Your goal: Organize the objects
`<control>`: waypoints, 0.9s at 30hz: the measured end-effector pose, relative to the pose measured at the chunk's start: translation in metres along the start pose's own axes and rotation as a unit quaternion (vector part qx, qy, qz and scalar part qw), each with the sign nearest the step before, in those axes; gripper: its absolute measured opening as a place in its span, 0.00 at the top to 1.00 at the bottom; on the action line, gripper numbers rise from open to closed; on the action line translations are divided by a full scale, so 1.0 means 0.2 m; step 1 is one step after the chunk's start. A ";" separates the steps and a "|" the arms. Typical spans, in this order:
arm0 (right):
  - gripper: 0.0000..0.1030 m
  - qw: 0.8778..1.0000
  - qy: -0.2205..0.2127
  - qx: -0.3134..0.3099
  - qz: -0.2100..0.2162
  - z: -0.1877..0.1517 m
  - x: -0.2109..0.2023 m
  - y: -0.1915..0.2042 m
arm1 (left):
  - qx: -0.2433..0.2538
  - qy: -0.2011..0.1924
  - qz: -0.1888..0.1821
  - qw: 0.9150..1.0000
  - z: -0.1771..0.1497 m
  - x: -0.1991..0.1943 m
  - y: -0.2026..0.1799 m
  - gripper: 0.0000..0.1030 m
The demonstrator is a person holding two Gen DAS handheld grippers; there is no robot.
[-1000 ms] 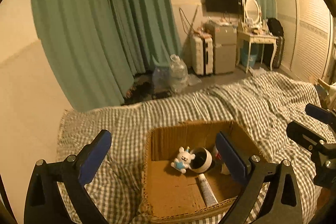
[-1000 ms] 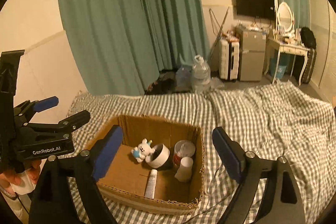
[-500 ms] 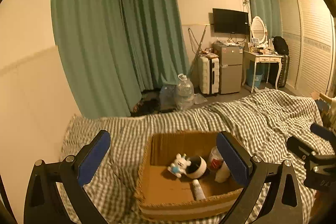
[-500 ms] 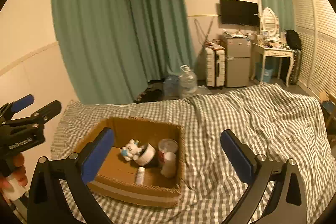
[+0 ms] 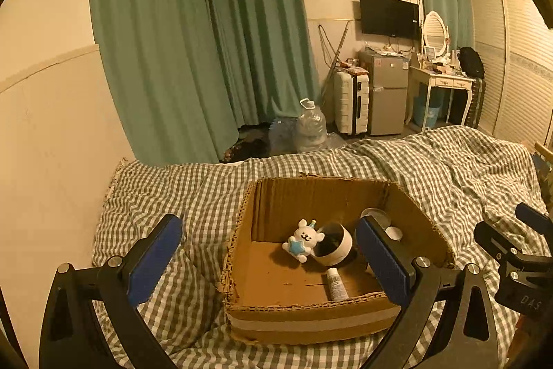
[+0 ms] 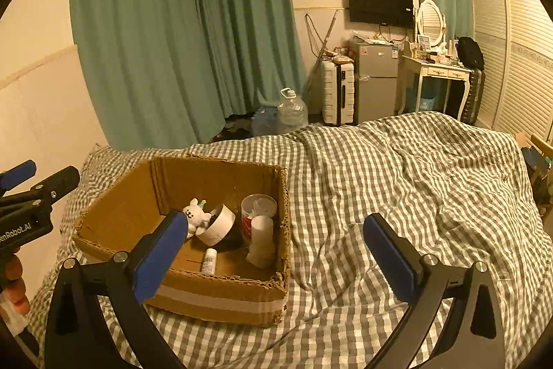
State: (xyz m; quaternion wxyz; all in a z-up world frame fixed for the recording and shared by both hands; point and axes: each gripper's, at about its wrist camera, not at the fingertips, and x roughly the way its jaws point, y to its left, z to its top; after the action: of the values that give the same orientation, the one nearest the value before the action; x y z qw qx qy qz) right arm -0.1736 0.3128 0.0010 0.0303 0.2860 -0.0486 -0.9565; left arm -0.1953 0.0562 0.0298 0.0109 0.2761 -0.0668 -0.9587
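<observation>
So the bed [image 6: 397, 182] takes up most of what I see, covered in a rumpled green-and-white check sheet, with the teal curtains [image 5: 193, 33] hanging behind it. The box [image 5: 311, 317] sits on the sheet near the bed's left side, open on top, with a strip of pale tape across its front wall.

My left hand-held gripper [image 5: 269, 260] is spread wide with nothing in it, hovering over the near left part of the box, its right finger in front of the box's right half. My right hand-held gripper [image 6: 274, 251] is just as wide and empty too, over the sheet to the right of the box, its left finger overlapping the box's front.

Everything's already in the box, bunched toward the right and back. There's a can [image 6: 258, 208] in the right back corner, a white bottle [image 6: 261, 241] leaning right in front of it, a tape roll [image 6: 217, 225] tipped on edge, a little white bunny [image 5: 304, 239] holding a blue star against the roll, and a small tube [image 5: 337, 279] lying flat near the front wall.
</observation>
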 end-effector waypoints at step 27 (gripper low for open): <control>0.01 1.000 -0.003 0.004 -0.016 -0.05 0.02 0.01 | -0.004 0.001 0.002 1.000 -0.04 -0.02 0.04 0.00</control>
State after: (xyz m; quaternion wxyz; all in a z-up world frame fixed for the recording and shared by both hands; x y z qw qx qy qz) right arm -0.1712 0.3091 -0.0085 0.0138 0.2839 -0.0480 -0.9576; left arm -0.1876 0.0485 0.0269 0.0142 0.2772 -0.0632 -0.9586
